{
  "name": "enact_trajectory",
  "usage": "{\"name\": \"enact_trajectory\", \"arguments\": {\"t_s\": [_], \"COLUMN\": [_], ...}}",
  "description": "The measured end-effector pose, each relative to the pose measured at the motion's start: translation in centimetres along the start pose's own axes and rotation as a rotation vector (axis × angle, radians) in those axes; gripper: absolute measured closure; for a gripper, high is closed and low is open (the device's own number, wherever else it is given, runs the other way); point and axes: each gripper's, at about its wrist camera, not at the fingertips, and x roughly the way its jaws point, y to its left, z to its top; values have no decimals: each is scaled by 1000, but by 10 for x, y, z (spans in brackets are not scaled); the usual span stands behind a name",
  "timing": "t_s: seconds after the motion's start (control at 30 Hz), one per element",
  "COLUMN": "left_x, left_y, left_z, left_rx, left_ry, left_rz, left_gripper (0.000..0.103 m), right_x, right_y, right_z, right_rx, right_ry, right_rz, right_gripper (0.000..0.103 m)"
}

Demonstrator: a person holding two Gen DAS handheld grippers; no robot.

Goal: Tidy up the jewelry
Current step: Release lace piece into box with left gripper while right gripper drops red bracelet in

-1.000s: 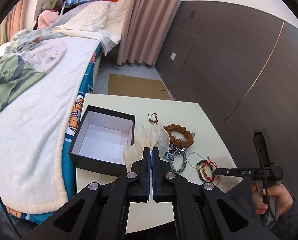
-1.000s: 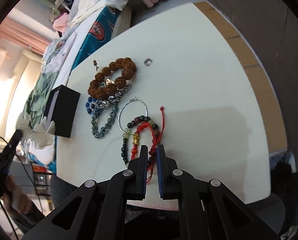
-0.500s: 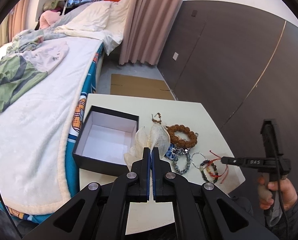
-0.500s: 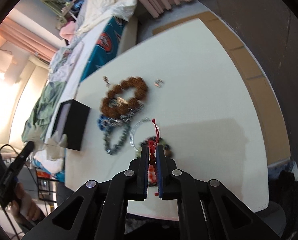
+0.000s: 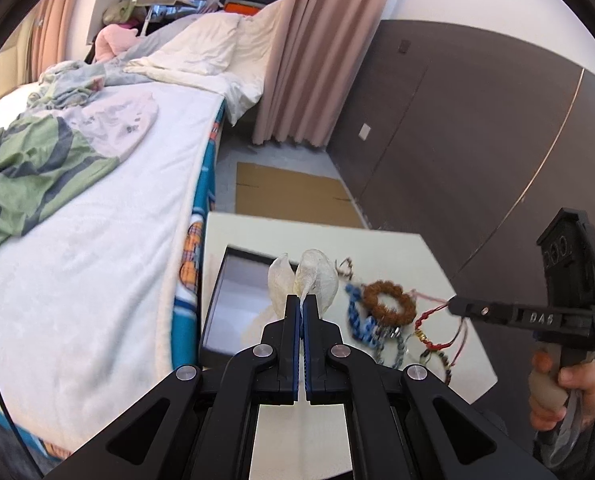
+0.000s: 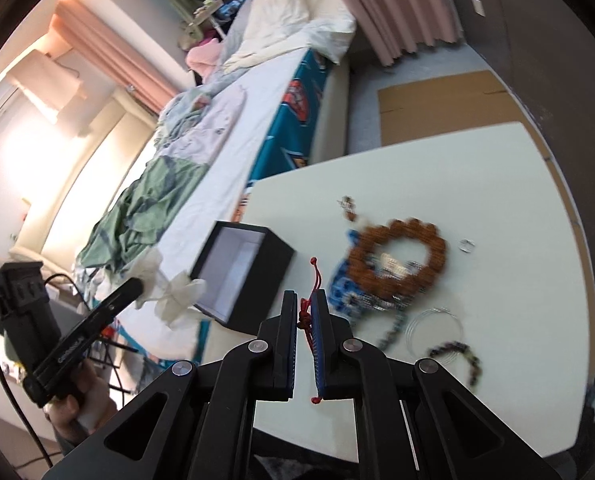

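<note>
While I go view by view, left wrist first: my left gripper (image 5: 301, 300) has its jaws pressed together on a crumpled white tissue (image 5: 303, 280), which hangs out above the open black box (image 5: 233, 308). The box sits on the cream table (image 5: 397, 248), at the edge by the bed (image 5: 97, 220). Beside it, the jewelry pile: brown bead bracelet (image 5: 387, 304), blue bead strand (image 5: 357, 320). My right gripper (image 5: 453, 304) comes in from the right with the red cord bracelet (image 5: 429, 328) dangling from its tip, lifted off the pile.

Right wrist: the right gripper (image 6: 305, 316) has its jaws narrow with a small gap, and the red cord bracelet (image 6: 307, 312) is pinched between the pads, knotted tail sticking up. Black box (image 6: 249, 272) is ahead-left, white inside, nothing in it that I can see. Brown bead bracelet (image 6: 397, 252), a thin wire hoop (image 6: 433, 328), a dark bead bracelet (image 6: 457, 352) and a small metal ring (image 6: 466, 245) lie on the table (image 6: 497, 360). The pile is motion-blurred.

Handling call: the cord piece is light and limp, will swing and can snag neighbouring strands. Grip is on cord, not beads; I'd judge that right, since beads look hard and slippery and could roll out. Slip risk is moderate with a thin cord. Next, as I read it: carry it over the box and release low.
</note>
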Motion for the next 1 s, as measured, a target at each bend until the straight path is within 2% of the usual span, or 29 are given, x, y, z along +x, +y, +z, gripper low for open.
{"name": "enact_trajectory", "arguments": {"t_s": [0.17,0.27,0.3,0.33,0.37,0.4,0.43,0.5,0.73,0.77,0.8,0.83,0.87,0.9,1.0], "left_x": [8,18,21,23,23,19,13,2,-19,-23,-27,-32,-33,-34,-36], "left_y": [-1,1,3,6,9,12,16,21,42,45,48,51,53,53,48], "left_z": [20,29,30,31,31,29,27,23,19,18,17,15,14,13,9], "left_rx": [3,-22,-39,-59,-79,-100,-118,-129,-161,-166,-176,-192,-199,-204,-193], "left_ry": [-22,21,41,57,57,39,2,-34,-13,-17,-25,-31,-29,-25,-27], "left_rz": [-16,-27,-29,-23,-8,6,10,15,72,94,108,110,107,105,103], "left_gripper": [102,98,87,59,43,19,12,11,11,11,11,11,11,11,11], "right_x": [6,9,11,13,17,19,22,28,48,49,50,50,47,42,32], "right_y": [25,35,39,41,47,51,56,63,93,97,98,98,97,94,82], "right_z": [8,13,15,16,18,19,21,24,36,37,38,38,37,34,27], "right_rx": [-26,-34,-34,-36,-42,-46,-52,-59,-70,-71,-64,-54,-42,-35,-25], "right_ry": [-6,-14,-14,-12,-10,-9,-6,-2,-2,-5,3,7,-2,-31,-36], "right_rz": [22,34,41,46,54,60,68,81,147,148,158,167,168,156,128], "right_gripper": [94,94,94,94,94,94,94,94,93,89,67,34,21,14,14]}}
